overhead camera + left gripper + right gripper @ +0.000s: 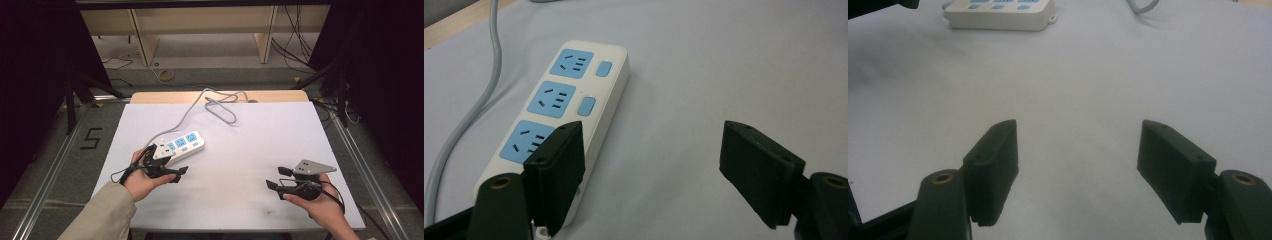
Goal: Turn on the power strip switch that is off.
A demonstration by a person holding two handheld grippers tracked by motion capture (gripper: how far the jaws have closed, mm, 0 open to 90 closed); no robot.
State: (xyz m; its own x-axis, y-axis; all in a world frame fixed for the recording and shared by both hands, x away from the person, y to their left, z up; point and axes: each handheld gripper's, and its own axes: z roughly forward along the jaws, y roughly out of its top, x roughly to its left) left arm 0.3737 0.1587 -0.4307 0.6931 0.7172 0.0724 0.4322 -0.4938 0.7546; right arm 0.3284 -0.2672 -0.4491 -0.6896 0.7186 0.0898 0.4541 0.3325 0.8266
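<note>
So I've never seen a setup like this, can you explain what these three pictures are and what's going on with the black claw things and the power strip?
A person sits at a table covered in white, holding a hand tool with two black jaws in each hand. The high view looks down from above: the left gripper is beside a white power strip with blue sockets, and the right gripper is off to the side over bare table. The other two pictures come from small cameras riding on each tool, looking out between its jaws. Both grippers are open and hold nothing. The strip's grey cable trails toward the table's far edge.
</note>
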